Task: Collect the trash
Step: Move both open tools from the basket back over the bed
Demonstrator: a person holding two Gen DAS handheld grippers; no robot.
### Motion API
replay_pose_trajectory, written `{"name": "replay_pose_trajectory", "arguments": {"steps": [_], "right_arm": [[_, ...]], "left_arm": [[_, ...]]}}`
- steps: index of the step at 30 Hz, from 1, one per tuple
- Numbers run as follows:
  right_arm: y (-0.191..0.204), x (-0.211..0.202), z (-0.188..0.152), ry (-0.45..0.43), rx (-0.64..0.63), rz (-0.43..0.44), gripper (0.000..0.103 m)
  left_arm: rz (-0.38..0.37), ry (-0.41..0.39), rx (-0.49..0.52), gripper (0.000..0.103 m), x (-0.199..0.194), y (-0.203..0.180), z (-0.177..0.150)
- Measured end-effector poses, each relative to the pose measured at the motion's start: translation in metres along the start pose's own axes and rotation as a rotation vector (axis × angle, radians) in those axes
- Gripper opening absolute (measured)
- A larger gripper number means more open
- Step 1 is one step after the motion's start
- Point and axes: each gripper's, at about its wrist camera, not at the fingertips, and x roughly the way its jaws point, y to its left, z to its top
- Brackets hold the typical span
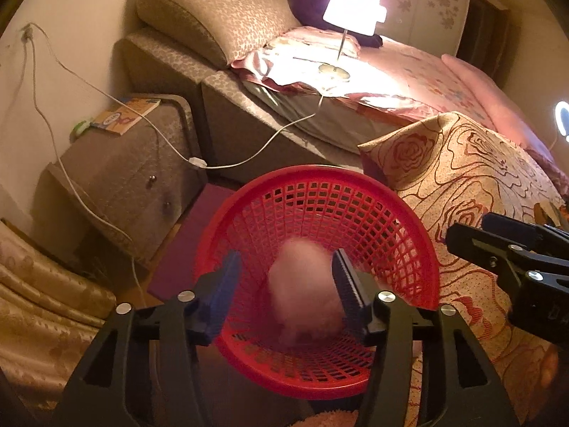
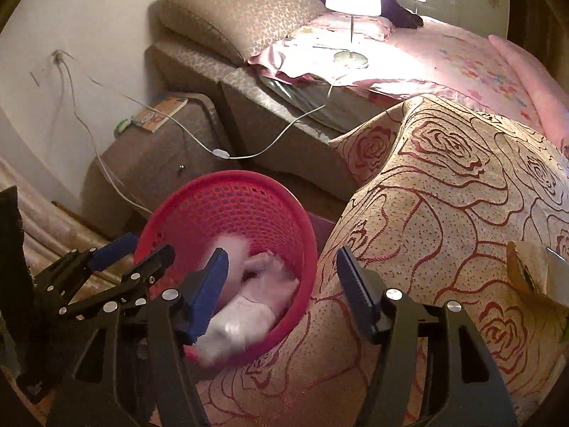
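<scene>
- A blurred pale wad of trash (image 1: 302, 291) sits between the left gripper's (image 1: 286, 284) spread fingers, untouched, over the red basket (image 1: 419, 249).
- More crumpled paper (image 2: 249, 316) lies inside the basket.
- The right gripper (image 2: 281, 284), spread and empty, hovers at the rose-patterned cloth's (image 2: 444, 185) edge beside the basket.

both wrist views close above red basket (image 1: 316, 220), bed (image 2: 444, 53) beyond

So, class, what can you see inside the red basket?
Inside the red basket lies crumpled pale paper trash, with one blurred piece between the left gripper's open jaws. The basket's bottom beneath the trash is covered.
</scene>
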Motion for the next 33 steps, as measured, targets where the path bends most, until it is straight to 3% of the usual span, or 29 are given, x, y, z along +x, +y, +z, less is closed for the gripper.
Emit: {"name": "replay_pose_trajectory", "arguments": {"steps": [9, 19, 33], "right_arm": [[-0.005, -0.023, -0.010, -0.050, 0.000, -0.013, 0.061], [-0.014, -0.057, -0.028, -0.115, 0.016, -0.037, 0.061], [-0.050, -0.120, -0.072, -0.183, 0.077, -0.066, 0.061]], "left_arm": [[0.006, -0.023, -0.012, 0.063, -0.013, 0.004, -0.001], [-0.019, -0.047, -0.009, 0.064, -0.030, -0.004, -0.007], [-0.115, -0.092, 0.069, 0.067, -0.066, -0.051, -0.017]]}}
